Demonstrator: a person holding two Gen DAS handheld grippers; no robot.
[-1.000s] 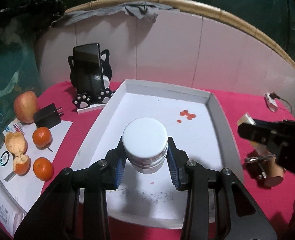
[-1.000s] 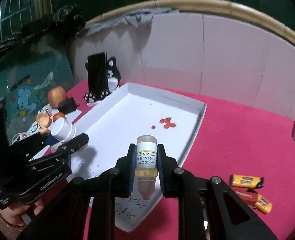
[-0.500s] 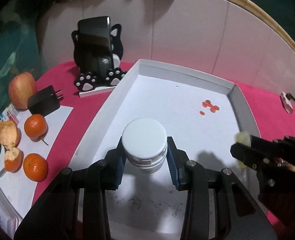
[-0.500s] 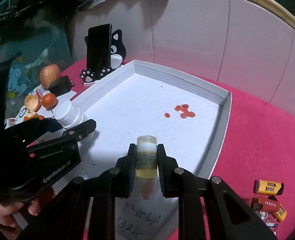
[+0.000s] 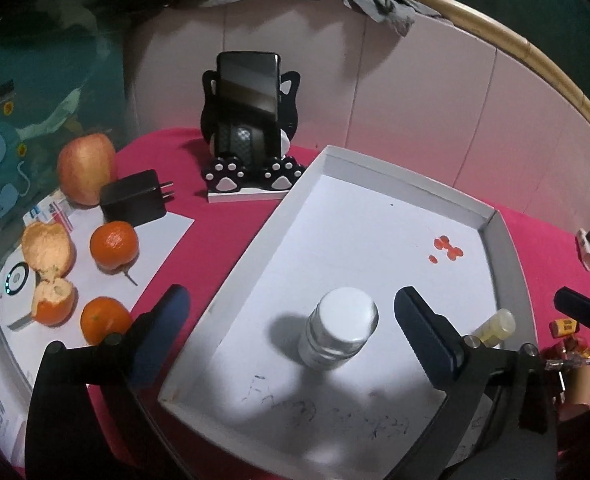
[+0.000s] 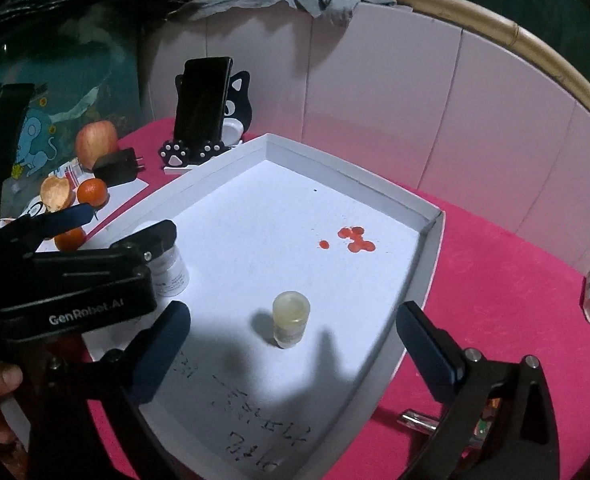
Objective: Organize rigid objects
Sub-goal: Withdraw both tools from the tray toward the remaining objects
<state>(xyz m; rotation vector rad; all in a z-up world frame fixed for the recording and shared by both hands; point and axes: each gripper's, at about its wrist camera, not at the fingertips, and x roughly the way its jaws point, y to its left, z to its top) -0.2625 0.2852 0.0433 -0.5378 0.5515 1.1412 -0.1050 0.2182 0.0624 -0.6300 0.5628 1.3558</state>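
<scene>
A white-capped jar (image 5: 341,328) stands upright in the white tray (image 5: 255,240). My left gripper (image 5: 291,330) is open, its fingers well apart on either side of the jar. A small yellowish bottle (image 6: 290,318) stands upright in the same tray (image 6: 427,276); it also shows in the left wrist view (image 5: 495,322) behind my left gripper's right finger. My right gripper (image 6: 293,354) is open around it without touching. The jar (image 6: 171,270) shows partly hidden behind my left gripper in the right wrist view.
Red spots (image 5: 447,246) mark the tray floor. Left of the tray lie oranges (image 5: 114,245), an apple (image 5: 86,168), a black charger (image 5: 135,197) and a phone on a cat stand (image 5: 249,128). Small wrapped items (image 5: 567,328) lie right of the tray on the pink cloth.
Both grippers have opened and let go. The jar and the small bottle now stand free on the tray floor, and both grippers have pulled back a little.
</scene>
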